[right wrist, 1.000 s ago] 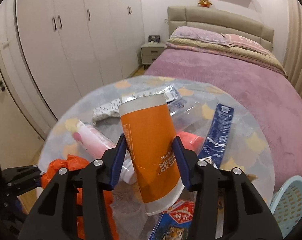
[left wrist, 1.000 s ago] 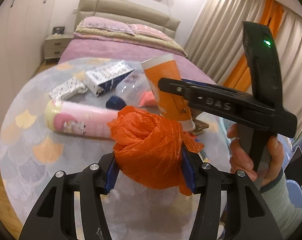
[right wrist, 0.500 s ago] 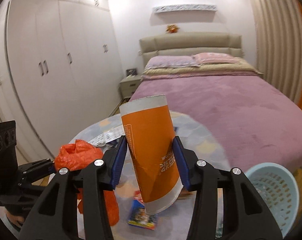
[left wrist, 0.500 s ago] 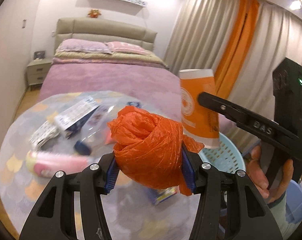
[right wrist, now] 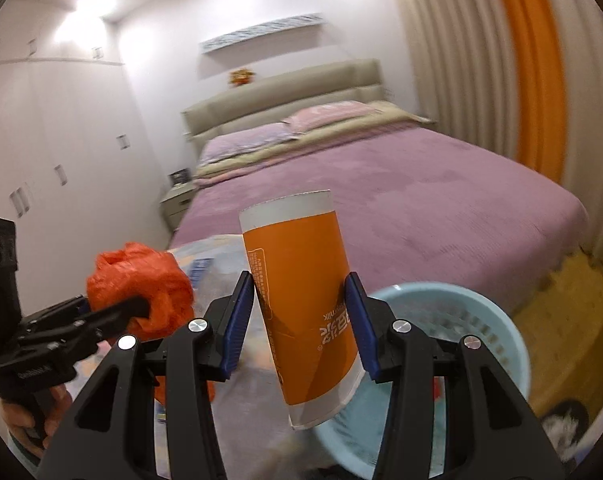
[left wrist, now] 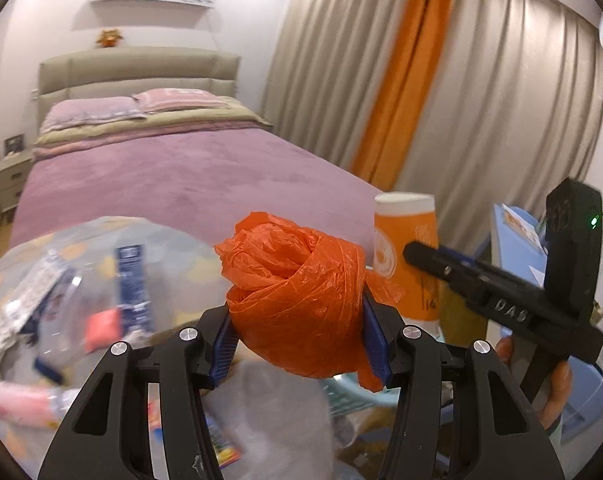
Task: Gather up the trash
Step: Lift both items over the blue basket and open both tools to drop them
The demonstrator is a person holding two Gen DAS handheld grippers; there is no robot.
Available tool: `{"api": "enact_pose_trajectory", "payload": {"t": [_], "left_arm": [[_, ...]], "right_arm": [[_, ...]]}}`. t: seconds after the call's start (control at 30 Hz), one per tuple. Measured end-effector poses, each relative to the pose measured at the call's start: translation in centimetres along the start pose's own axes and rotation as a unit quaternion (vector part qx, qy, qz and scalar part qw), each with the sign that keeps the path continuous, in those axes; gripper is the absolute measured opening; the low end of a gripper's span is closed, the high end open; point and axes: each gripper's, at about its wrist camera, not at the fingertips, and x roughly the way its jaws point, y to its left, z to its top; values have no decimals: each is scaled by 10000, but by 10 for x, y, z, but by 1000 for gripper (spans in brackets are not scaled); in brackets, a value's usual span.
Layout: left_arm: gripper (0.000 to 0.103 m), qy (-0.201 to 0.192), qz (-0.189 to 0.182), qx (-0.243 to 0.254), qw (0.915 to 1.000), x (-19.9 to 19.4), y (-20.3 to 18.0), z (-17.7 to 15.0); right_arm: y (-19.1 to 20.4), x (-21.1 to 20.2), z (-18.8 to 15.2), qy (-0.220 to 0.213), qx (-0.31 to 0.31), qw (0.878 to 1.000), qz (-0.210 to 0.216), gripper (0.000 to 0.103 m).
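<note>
My left gripper (left wrist: 299,340) is shut on a crumpled orange plastic bag (left wrist: 297,304), held above the round table's right edge. It also shows in the right wrist view (right wrist: 141,312), with the bag (right wrist: 137,280) at the left. My right gripper (right wrist: 299,320) is shut on an orange paper cup (right wrist: 301,304), tilted, held over the near rim of a light blue basket (right wrist: 481,320). The cup (left wrist: 407,256) and the right gripper (left wrist: 429,256) show at the right of the left wrist view.
A round table (left wrist: 81,248) holds a clear bottle (left wrist: 61,296), a blue packet (left wrist: 131,280), a pink bottle (left wrist: 17,400) and wrappers. A purple bed (right wrist: 401,200) lies behind. Curtains (left wrist: 481,100) hang at the right. Wardrobes (right wrist: 41,160) stand at the left.
Both grippers have swung right, away from the table, keeping hold of the bag and the cup. The blue basket has come up close under the cup.
</note>
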Motion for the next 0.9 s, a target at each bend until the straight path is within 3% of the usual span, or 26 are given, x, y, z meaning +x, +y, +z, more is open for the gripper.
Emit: {"api": "enact_pose_trajectory", "payload": {"t": [0.37,0.7,0.9], "left_arm": [[52,521,-249,145,9982,80,-36,-5],[53,925,-233,319,9949,131,-48,-30],[61,965,-137,397,9945,137,-50,-35]], "right_arm": [[-85,27,-34,515,975,9918,-642,43],[-122,52,-71,1025,1448,9795,-952,44],[-132,55,-83,1142,1559,9761,-993,45]]}}
